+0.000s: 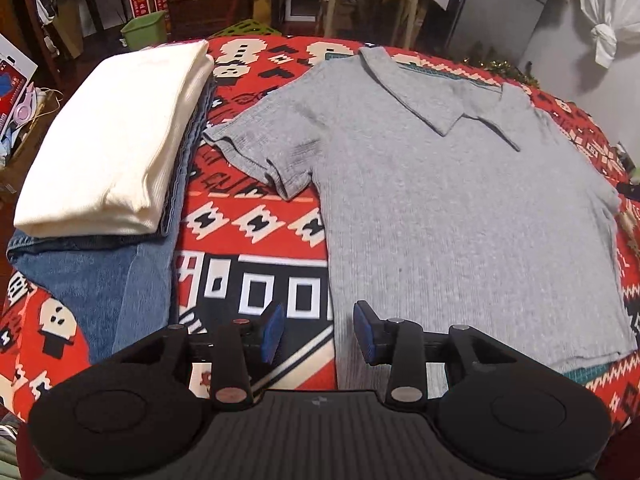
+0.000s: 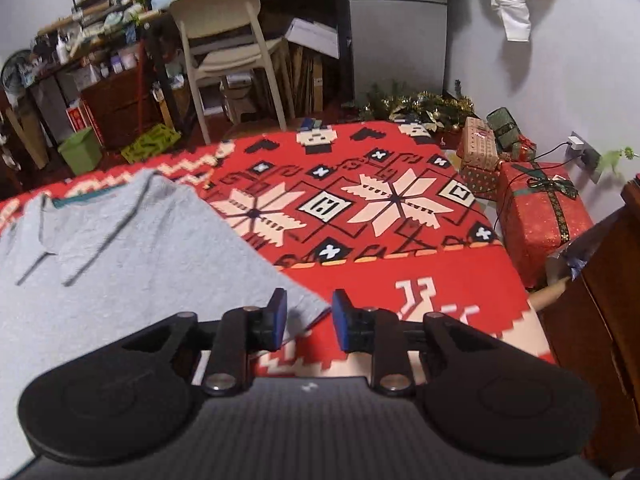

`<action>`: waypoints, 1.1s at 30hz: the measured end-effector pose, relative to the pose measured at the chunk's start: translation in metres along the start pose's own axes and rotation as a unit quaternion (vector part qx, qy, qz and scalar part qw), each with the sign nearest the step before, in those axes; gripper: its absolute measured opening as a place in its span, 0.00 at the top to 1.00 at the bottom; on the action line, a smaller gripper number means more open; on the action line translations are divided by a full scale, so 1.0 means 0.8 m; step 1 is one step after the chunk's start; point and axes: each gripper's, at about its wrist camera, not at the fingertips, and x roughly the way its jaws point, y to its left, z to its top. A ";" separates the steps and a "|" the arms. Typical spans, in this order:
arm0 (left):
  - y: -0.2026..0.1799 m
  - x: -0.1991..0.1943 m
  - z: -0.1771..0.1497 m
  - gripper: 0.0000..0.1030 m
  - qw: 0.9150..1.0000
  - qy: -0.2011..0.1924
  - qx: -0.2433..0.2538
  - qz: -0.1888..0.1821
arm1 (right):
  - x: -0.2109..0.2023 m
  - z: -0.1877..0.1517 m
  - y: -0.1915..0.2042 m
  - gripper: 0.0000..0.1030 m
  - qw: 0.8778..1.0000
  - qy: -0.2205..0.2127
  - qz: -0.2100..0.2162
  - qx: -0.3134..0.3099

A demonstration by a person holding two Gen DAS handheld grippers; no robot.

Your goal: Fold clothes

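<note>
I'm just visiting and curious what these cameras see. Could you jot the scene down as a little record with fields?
surface: red patterned blanket
garment being worked on: grey collared shirt, spread flat, collar at the far side, not yet folded
already folded: cream top stacked on blue jeans, left of the shirt
left gripper: open, at the shirt's near left edge, holding nothing
right gripper: open, at the shirt's right edge, holding nothing
background: beige chair, wrapped gift boxes

Grey walls, beige chair point(image 2: 224, 36) by cluttered shelves point(image 2: 100, 40), wrapped gifts point(image 2: 536, 216) on floor.
</note>
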 end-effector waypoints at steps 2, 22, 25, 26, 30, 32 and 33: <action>-0.002 0.003 0.005 0.63 1.000 0.002 0.001 0.004 | 0.012 0.001 0.004 0.74 1.000 0.008 0.002 -0.015; -0.007 0.021 0.016 0.64 1.000 0.011 0.011 0.010 | 0.043 0.026 -0.014 0.96 0.997 0.008 -0.066 -0.049; 0.001 0.018 0.016 0.64 1.000 0.004 0.002 0.009 | 0.041 0.022 -0.011 0.96 0.996 0.008 -0.072 -0.043; 0.004 0.017 0.018 0.64 1.000 -0.001 -0.001 0.009 | 0.040 0.020 -0.008 0.96 0.996 0.008 -0.075 -0.047; 0.018 0.012 0.030 0.64 0.999 -0.037 -0.001 0.017 | 0.038 0.017 -0.003 0.96 0.996 0.009 -0.075 -0.052; 0.026 0.015 0.042 0.64 0.998 -0.057 0.004 0.036 | 0.037 0.019 -0.006 0.93 0.997 0.009 -0.065 -0.040; 0.030 0.018 0.050 0.67 0.997 -0.062 0.005 0.044 | 0.035 0.019 -0.007 0.91 0.998 0.010 -0.061 -0.033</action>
